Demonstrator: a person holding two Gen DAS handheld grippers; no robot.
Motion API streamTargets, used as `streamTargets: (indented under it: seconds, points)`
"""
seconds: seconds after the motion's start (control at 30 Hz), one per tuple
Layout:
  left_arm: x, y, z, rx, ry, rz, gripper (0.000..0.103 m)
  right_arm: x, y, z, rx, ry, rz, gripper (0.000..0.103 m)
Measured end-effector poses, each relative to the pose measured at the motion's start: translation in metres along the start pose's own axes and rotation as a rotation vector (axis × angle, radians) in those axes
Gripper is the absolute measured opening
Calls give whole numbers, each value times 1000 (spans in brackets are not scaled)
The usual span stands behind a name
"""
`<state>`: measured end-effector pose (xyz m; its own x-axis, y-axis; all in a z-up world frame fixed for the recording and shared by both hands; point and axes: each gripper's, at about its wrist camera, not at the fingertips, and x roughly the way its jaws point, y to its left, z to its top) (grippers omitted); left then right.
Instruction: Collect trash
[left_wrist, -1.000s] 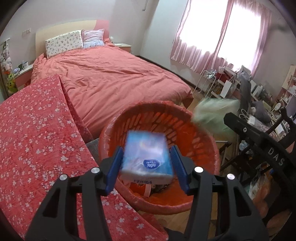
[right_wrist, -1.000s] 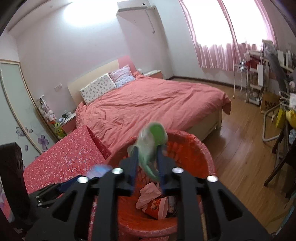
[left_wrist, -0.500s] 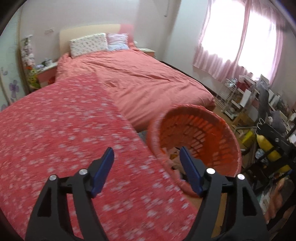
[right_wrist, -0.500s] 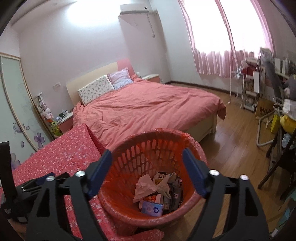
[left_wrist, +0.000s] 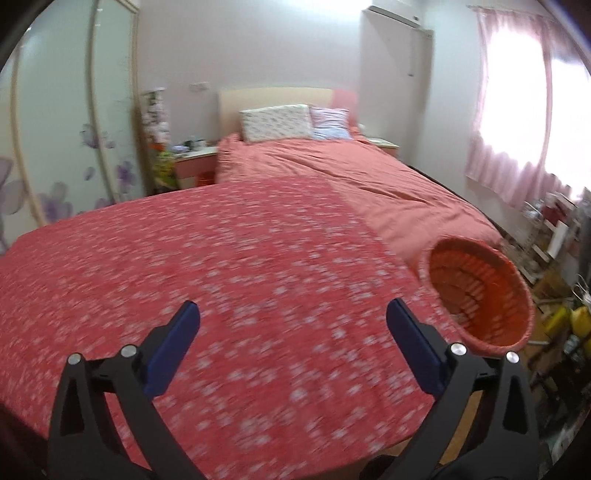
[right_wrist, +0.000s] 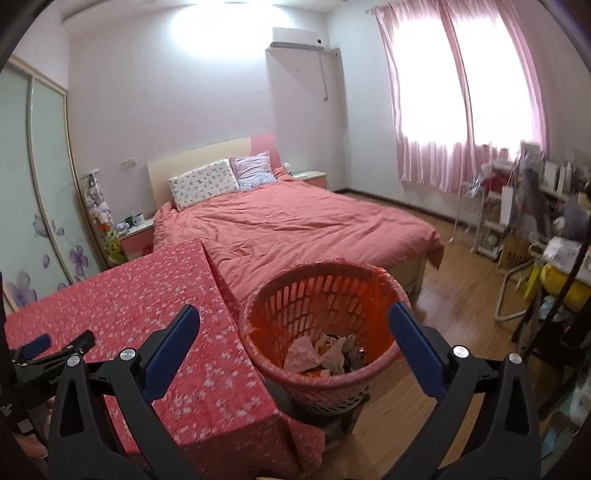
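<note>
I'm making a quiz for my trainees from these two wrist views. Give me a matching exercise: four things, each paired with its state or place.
Things:
1. left gripper
2. orange basket
3. crumpled trash
4. floral tablecloth

States or places:
A. inside the basket
B. covers the table
C. open and empty, above the table
D. on the floor beside the table

Pairs: 1-C, 2-D, 3-A, 4-B
</note>
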<state>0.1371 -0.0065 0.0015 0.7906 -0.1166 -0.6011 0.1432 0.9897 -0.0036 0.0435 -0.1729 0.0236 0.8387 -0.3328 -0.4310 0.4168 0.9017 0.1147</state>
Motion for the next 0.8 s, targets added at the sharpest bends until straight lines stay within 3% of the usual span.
streamTargets:
  seconds: [0.13,0.33,0.6,0.8]
  points:
    - [-25,22,-20,-17,-35,92,99,-19,22,-16,-63,-20,-46,101]
    - [-59,36,-49,-18,-91,139,99,-38,29,-35,-65,-55,-66,101]
    - [-90,37,-74,-43,-159,107,99,-48,38,-47,-81,-91,-144,101]
    - [-92,36,-84,-58,-135,82,99,-42,37,-53,-78,-19,-137,101]
